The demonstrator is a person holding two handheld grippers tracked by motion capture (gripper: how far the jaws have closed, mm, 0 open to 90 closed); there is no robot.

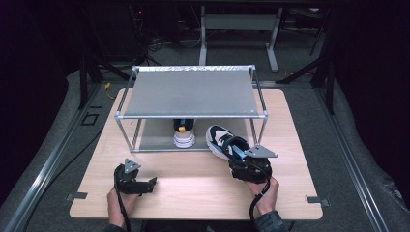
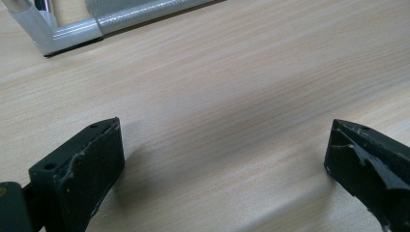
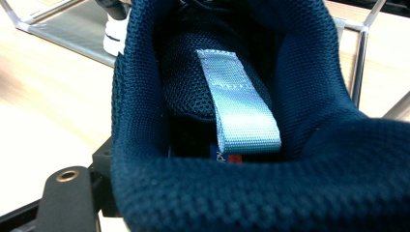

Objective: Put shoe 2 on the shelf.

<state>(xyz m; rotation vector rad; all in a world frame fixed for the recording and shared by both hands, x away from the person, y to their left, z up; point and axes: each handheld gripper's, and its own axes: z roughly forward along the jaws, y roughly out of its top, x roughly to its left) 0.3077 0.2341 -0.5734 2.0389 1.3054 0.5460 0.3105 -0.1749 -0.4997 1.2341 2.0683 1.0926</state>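
**Navy shoe held at the front of the rack**

Dark surroundings frame a pale wooden worktop, and a metal-framed shoe rack with a grey top shelf stands at its far middle; everything below is placed by that rack.

Well in front of the rack's left front corner, near the worktop's close edge, the left hand-held gripper lies low over the wood in the person's left hand. In the left gripper view its two black jaws stand wide apart with bare wood grain between them and nothing in their grasp, and the rack's corner joint shows at the upper left.

Under the rack's top shelf, on the lower grey shelf near its front edge, a second shoe sits with its white heel facing the person.

Just in front of the rack's right front leg, the navy and white shoe lies with its toe pointing toward the rack, its white sole turned partly to the left. The right hand-held gripper is clamped on the heel collar of this shoe, with the person's right hand behind it. In the right gripper view the navy mesh collar crowds the lens, and a light blue pull tab hangs inside the opening.
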